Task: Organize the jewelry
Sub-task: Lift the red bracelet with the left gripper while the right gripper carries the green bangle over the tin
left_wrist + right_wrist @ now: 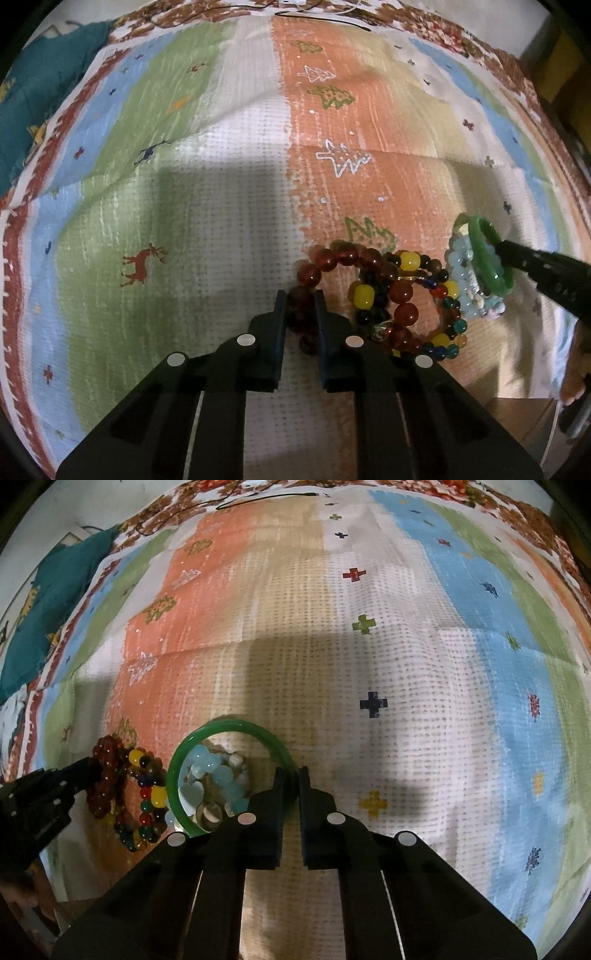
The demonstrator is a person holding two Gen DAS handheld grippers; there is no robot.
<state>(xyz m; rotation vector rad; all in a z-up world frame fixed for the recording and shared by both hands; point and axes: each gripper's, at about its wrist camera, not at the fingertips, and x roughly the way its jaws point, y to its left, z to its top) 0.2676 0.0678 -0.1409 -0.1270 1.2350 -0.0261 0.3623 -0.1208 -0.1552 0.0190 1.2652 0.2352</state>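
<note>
My left gripper (300,299) is shut on a dark red bead bracelet (334,258), which lies on the patterned cloth against a multicoloured bead bracelet (406,291). My right gripper (291,773) is shut on the rim of a green bangle (225,725). The bangle sits over a pale blue bead bracelet (221,775). In the left wrist view the green bangle (487,254) stands tilted on the pale blue beads (461,284), with the right gripper's fingers (517,254) on it. In the right wrist view the left gripper (88,766) reaches the red beads (107,753) from the left.
A colourful striped cloth (221,184) with deer and tree prints covers the surface. A teal cloth (40,85) lies at the far left. A thin black cable (321,18) runs along the far edge. The cloth's front edge drops off near the right (524,406).
</note>
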